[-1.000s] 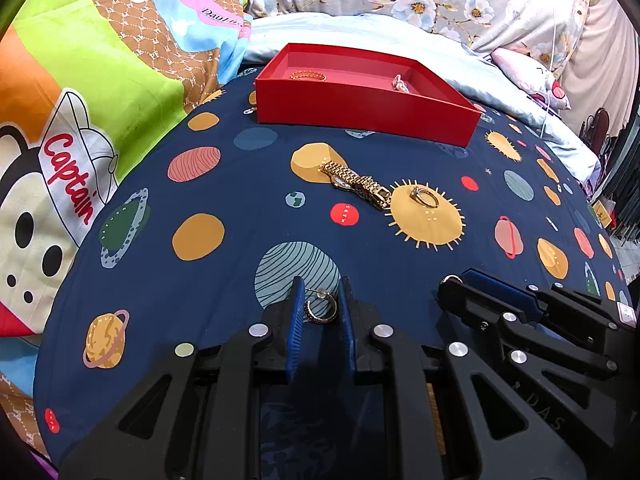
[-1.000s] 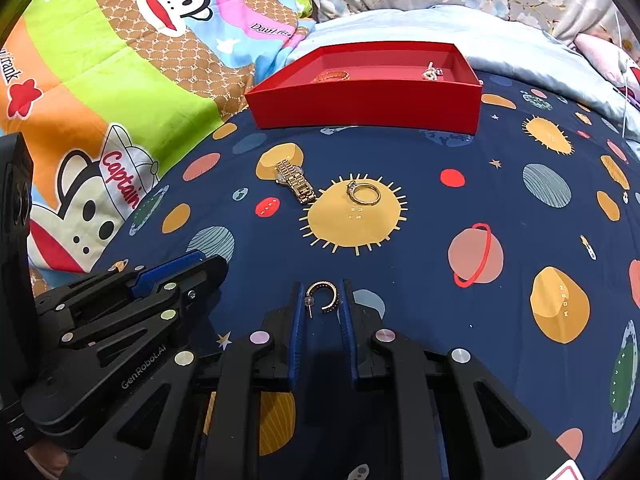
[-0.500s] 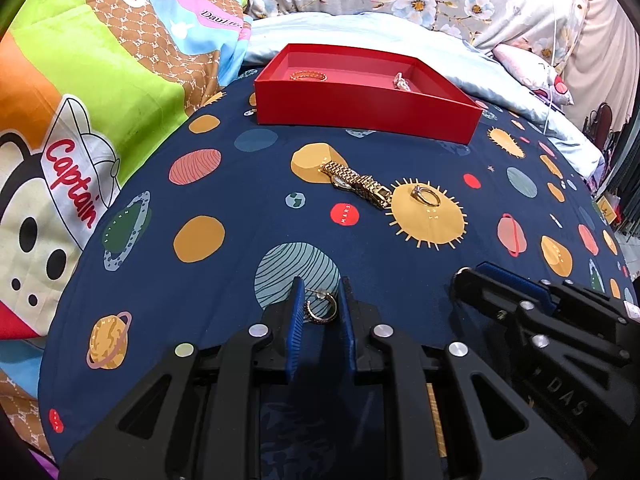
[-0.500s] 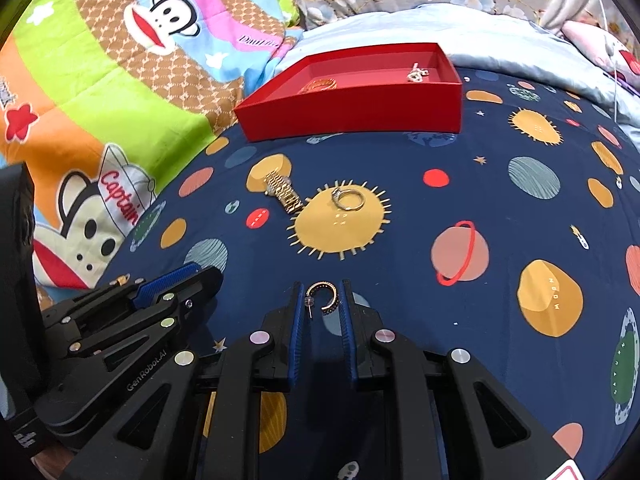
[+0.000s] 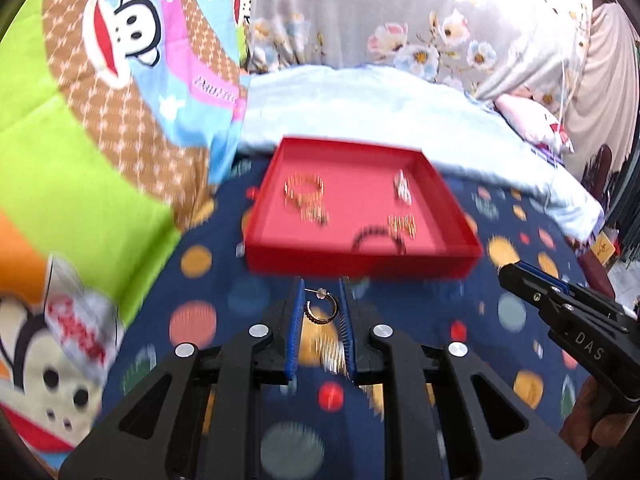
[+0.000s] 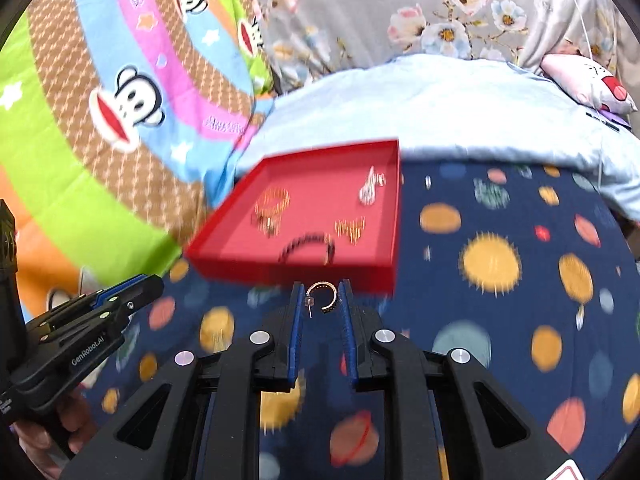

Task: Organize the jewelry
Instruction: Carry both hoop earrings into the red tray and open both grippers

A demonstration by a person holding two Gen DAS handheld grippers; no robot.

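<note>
My left gripper is shut on a gold hoop earring and holds it just short of the near wall of the red tray. My right gripper is shut on a matching hoop earring, also just before the tray's near wall. The tray holds several pieces: a gold bracelet, a silver piece, a dark bracelet and a small gold item. Each gripper shows in the other's view: the right one, the left one.
The tray stands on a navy planet-print sheet. A cartoon monkey quilt rises at the left, a pale blue blanket and floral pillows lie behind. The view is motion-blurred.
Both grippers have lifted and moved forward with their earrings, from the near part of the sheet to the tray's front wall. The watch and ring on the sheet have passed out of view.
</note>
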